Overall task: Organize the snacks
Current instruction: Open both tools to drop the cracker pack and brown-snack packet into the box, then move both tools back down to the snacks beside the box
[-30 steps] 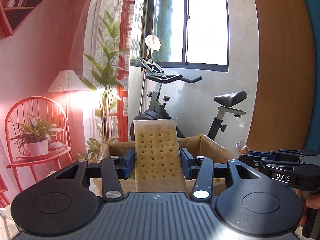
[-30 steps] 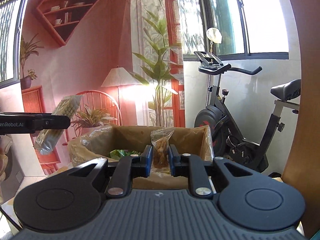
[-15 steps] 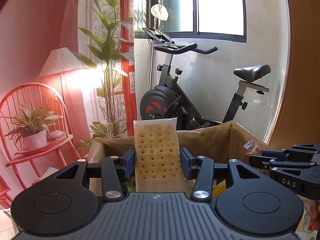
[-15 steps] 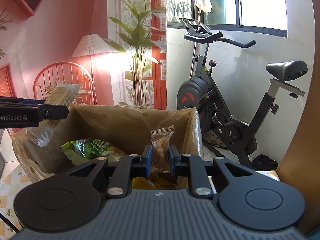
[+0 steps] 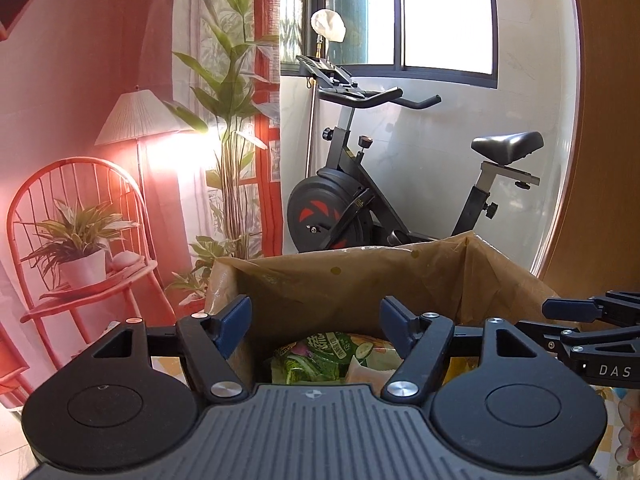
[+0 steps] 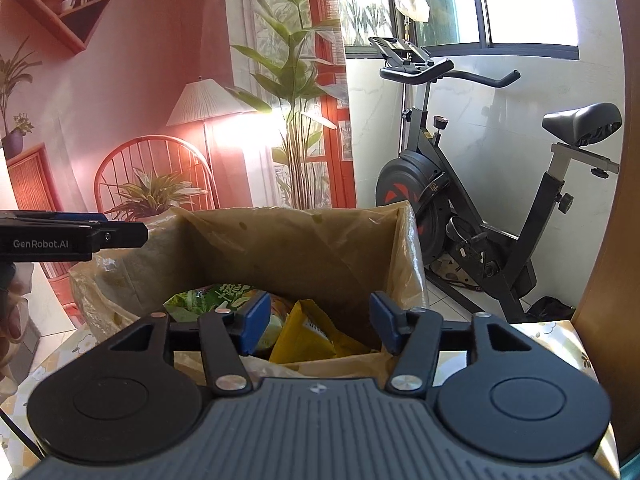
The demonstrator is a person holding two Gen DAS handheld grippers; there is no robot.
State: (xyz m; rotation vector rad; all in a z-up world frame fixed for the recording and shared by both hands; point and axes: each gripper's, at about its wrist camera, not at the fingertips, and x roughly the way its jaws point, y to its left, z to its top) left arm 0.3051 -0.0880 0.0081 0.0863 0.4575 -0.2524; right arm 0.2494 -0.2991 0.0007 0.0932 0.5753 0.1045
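Release into lined box [image 6: 304,240] | left gripper [image 5: 315,322] and right gripper [image 6: 316,318] jaws opening, nothing between | green snack bag [image 6: 208,298] at 11 o'clock, yellow bag [image 6: 304,332] at 12, inside box | next, probably: withdraw, fetch remaining snacks | earlier: cracker pack clamped left, small packet clamped right, now gone from jaws

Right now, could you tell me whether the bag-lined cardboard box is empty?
Not empty: the bag-lined cardboard box holds a green snack packet and a yellow one.

Both my wrist cameras look along my tongs, tilted down, close above the lined box [image 5: 360,280] [image 6: 280,248]; both share the exercise bike [image 5: 360,200] [image 6: 460,200].
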